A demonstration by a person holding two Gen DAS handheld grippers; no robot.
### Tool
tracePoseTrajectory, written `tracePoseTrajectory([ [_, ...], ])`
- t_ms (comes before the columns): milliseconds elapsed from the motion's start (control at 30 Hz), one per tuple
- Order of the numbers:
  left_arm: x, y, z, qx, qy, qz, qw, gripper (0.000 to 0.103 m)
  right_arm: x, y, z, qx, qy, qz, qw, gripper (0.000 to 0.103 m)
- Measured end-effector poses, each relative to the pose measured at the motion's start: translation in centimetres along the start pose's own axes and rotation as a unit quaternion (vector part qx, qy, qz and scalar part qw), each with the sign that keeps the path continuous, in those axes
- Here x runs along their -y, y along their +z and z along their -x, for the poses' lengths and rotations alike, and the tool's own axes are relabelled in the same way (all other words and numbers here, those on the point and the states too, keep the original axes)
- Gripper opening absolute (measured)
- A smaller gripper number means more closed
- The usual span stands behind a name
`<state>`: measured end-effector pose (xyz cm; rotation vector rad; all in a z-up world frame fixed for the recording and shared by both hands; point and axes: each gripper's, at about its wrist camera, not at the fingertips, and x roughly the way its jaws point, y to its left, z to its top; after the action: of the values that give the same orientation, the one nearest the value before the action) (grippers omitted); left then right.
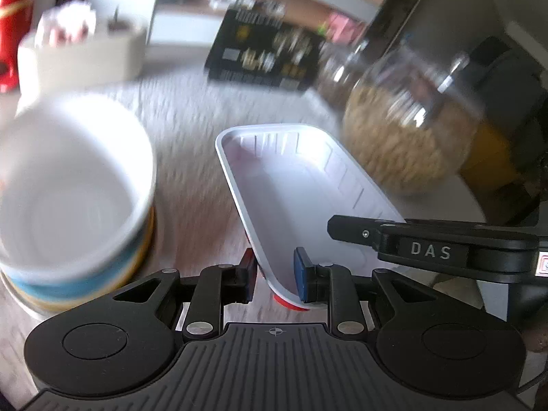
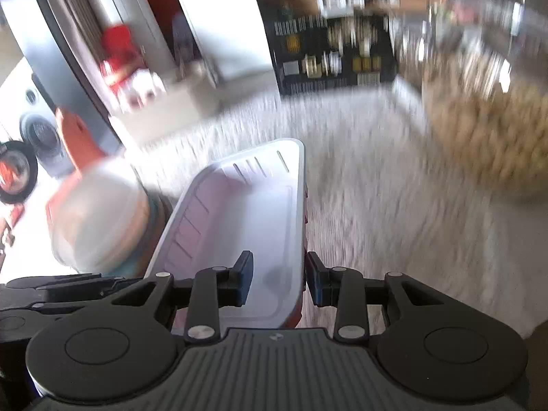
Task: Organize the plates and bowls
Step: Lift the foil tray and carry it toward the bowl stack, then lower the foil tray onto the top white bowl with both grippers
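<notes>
A white rectangular tray (image 1: 294, 191) with a red underside hangs tilted above the pale wood table (image 1: 191, 178). My left gripper (image 1: 275, 275) is shut on the tray's left rim, one pad inside and one outside. In the right wrist view the same tray (image 2: 239, 212) has its right rim clamped by my right gripper (image 2: 279, 279), which also shows as a black arm (image 1: 445, 250) at the right of the left wrist view. A stack of bowls (image 1: 68, 191), white inside with blue and yellow bands, stands to the tray's left and appears blurred as stacked bowls (image 2: 99, 215) in the right wrist view.
A round glass jar of cereal (image 1: 407, 126) stands right of the tray, with a darker jar (image 1: 339, 68) behind it. A black printed box (image 1: 263, 51) and a white container (image 1: 82, 54) sit at the table's back. Red items (image 2: 120, 54) stand far left.
</notes>
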<state>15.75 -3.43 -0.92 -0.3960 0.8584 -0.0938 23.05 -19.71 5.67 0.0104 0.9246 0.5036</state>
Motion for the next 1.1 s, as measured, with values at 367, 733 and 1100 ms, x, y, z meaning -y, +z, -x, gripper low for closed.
tracePoseTrajectory([
  [367,-7.1,2.6,10.4,0.107,0.006,0.039,0.9935,0.025,-8.8,4.1,1.7,0.055,0.083,0.061,0.993,0.034],
  [733,-15.3,0.2,9.9,0.097,0.077,0.138,0.9826,0.025,-14.7,3.0,-6.1,-0.043,0.129,0.084,0.987,0.034],
  [1100,-16.5,-0.8,10.1,0.094,0.064,0.15,0.9821,0.025,-15.7,2.6,-6.2,-0.048,0.115,0.094,0.988,0.034],
])
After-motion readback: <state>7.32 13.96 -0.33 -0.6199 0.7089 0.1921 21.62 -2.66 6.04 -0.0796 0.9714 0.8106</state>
